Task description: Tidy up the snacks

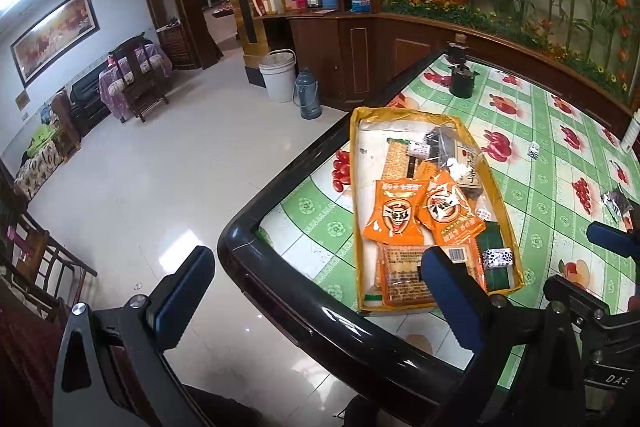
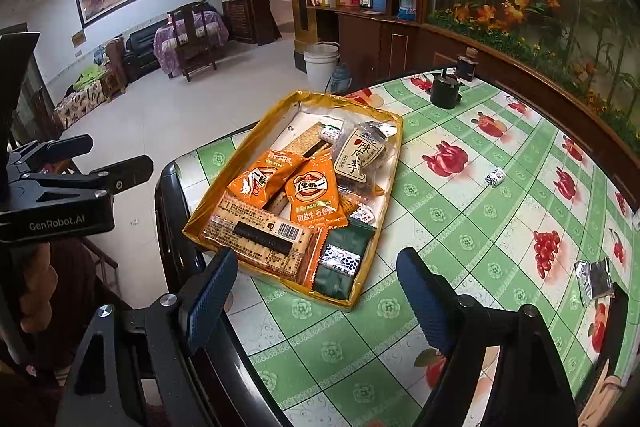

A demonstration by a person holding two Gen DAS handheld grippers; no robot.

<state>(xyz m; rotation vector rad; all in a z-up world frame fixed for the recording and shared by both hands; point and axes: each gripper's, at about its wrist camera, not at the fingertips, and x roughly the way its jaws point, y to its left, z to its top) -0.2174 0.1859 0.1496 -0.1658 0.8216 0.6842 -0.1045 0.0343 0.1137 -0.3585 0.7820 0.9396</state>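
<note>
Most of the sorting looks done: the shallow yellow cardboard tray [image 2: 208,205] in the middle of the right wrist view already holds a heap of packets, among them two orange foil snack sachets [image 2: 318,195], a long clear-wrapped cracker pack [image 2: 256,233] with a barcode, a dark green flat packet [image 2: 344,259] with a small patterned candy on top, and a transparent bag of dried plums [image 2: 362,157] at the far end. What seems left lies loose on the green-and-white fruit-patterned tabletop [image 2: 440,227]: a small white wrapped candy [image 2: 495,177] right of centre, well apart from the tray, and a crumpled silver foil packet [image 2: 594,279] near the right edge of the frame. The right hand-held gripper [image 2: 324,299] hovers over the near corner of the tray with its blue-padded fingers spread wide and nothing between them; the tray sits just above it in the frame, the silver packet off to its right, the candy above and to the right. In the left wrist view the left hand-held gripper [image 1: 320,291] is likewise spread and empty, hanging over the black rounded table edge [image 1: 256,227], with the tray's near end just behind its right finger and the silver packet far right.
</note>
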